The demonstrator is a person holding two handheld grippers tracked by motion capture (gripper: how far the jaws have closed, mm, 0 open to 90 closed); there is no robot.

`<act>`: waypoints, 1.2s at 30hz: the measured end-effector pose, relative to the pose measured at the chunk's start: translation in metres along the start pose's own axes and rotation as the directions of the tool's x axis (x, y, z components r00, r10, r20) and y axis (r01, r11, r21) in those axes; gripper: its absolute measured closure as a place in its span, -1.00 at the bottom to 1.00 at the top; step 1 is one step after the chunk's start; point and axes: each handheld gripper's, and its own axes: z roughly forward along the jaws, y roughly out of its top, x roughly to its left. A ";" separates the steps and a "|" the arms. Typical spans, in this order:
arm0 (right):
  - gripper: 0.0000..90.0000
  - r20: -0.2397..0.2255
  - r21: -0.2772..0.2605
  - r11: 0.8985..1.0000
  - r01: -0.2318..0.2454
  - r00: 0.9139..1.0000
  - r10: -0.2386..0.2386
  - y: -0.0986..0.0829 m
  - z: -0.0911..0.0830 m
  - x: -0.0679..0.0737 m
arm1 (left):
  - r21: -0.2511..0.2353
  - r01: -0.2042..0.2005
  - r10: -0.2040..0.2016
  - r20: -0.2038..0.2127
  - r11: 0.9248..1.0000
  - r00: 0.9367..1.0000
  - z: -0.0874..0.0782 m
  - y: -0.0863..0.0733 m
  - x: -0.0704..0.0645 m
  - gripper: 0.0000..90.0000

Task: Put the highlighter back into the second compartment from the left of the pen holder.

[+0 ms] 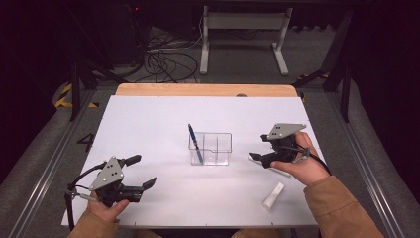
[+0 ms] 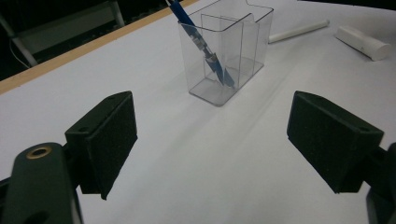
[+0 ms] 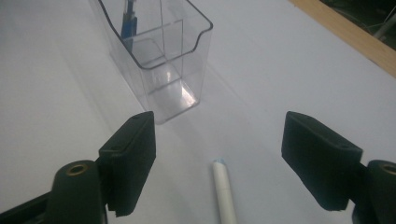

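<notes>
Right gripper point(image 3: 218, 158): released, jaws wide, hovering over the white pen point(image 3: 224, 191) on the table point(image 3: 56, 93).
Left gripper point(image 2: 212, 140): released, empty, well apart.
Holder point(image 1: 210, 148): mid-table, blue pen point(image 1: 194, 143) leaning inside.

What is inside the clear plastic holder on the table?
The clear holder has a blue pen leaning in its left compartment, top sticking out above the rim. The other compartments look empty. Its walls are transparent, so they cover nothing.
</notes>
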 end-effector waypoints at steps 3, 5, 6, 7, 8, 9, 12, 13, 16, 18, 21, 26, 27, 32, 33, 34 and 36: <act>-0.36 0.005 0.040 0.999 0.016 1.000 -0.016 -0.003 0.002 -0.001 | 0.000 0.001 -0.001 0.000 1.000 1.000 0.000 0.000 0.000 -0.63; -0.34 0.003 0.071 0.997 0.027 1.000 -0.028 -0.004 0.005 -0.001 | 0.000 0.000 0.000 0.000 1.000 1.000 0.000 0.000 0.000 -0.63; -0.33 0.001 0.084 0.996 0.040 0.999 -0.041 -0.005 0.006 -0.001 | 0.000 -0.001 0.001 0.000 1.000 1.000 0.000 0.000 0.000 -0.63; -0.32 0.005 0.097 0.994 0.045 0.999 -0.046 -0.006 0.007 -0.001 | 0.001 -0.001 0.001 0.000 1.000 1.000 0.000 0.000 0.000 -0.63; -0.30 0.007 0.112 0.992 0.049 0.999 -0.050 -0.006 0.008 -0.001 | 0.001 0.000 0.000 0.000 1.000 1.000 0.000 0.000 0.000 -0.63; -0.29 0.006 0.124 0.991 0.051 0.999 -0.052 -0.007 0.010 -0.002 | 0.002 -0.001 0.001 0.001 1.000 1.000 0.000 0.000 0.000 -0.63; -0.26 0.010 0.153 0.987 0.052 0.998 -0.054 -0.009 0.013 -0.002 | 0.002 -0.001 0.001 0.001 1.000 1.000 0.000 0.000 0.000 -0.63; -0.24 0.005 0.161 0.986 0.048 0.999 -0.050 -0.010 0.014 -0.003 | 0.002 -0.001 0.001 0.001 1.000 1.000 0.000 0.000 0.000 -0.63; -0.18 0.004 0.188 0.981 0.050 0.999 -0.052 -0.012 0.018 -0.004 | 0.002 -0.001 0.001 0.001 1.000 1.000 0.000 0.000 0.000 -0.63; -0.14 -0.002 0.212 0.975 0.061 0.998 -0.062 -0.014 0.020 -0.005 | 0.002 -0.002 0.002 0.002 1.000 1.000 0.000 0.000 0.000 -0.63; -0.11 -0.006 0.245 0.966 0.083 0.996 -0.084 -0.016 0.023 -0.008 | 0.002 -0.002 0.002 0.002 1.000 1.000 0.000 0.000 0.000 -0.63; -0.01 -0.030 0.289 0.951 0.109 0.994 -0.105 -0.018 0.026 -0.010 | 0.002 -0.004 0.004 0.001 1.000 1.000 0.000 0.000 0.000 -0.63; -0.01 -0.032 0.295 0.950 0.104 0.995 -0.100 -0.019 0.027 -0.010 | 0.003 -0.003 0.003 0.002 1.000 1.000 0.000 0.000 0.000 -0.63; -0.02 -0.023 0.358 0.926 0.117 0.993 -0.117 -0.020 0.030 -0.010 | 0.004 -0.005 0.005 0.002 1.000 1.000 0.001 0.000 0.000 -0.63; 0.01 -0.026 0.370 0.920 0.133 0.991 -0.133 -0.020 0.031 -0.011 | 0.004 -0.003 0.003 0.003 1.000 1.000 0.001 0.000 -0.001 -0.63; 0.04 -0.030 0.378 0.916 0.135 0.991 -0.133 -0.020 0.032 -0.011 | 0.003 -0.004 0.004 0.002 1.000 1.000 0.001 0.000 0.000 -0.63; 0.08 -0.042 0.397 0.906 0.146 0.989 -0.141 -0.020 0.033 -0.011 | 0.003 -0.006 0.006 0.002 1.000 1.000 0.000 0.000 0.000 -0.63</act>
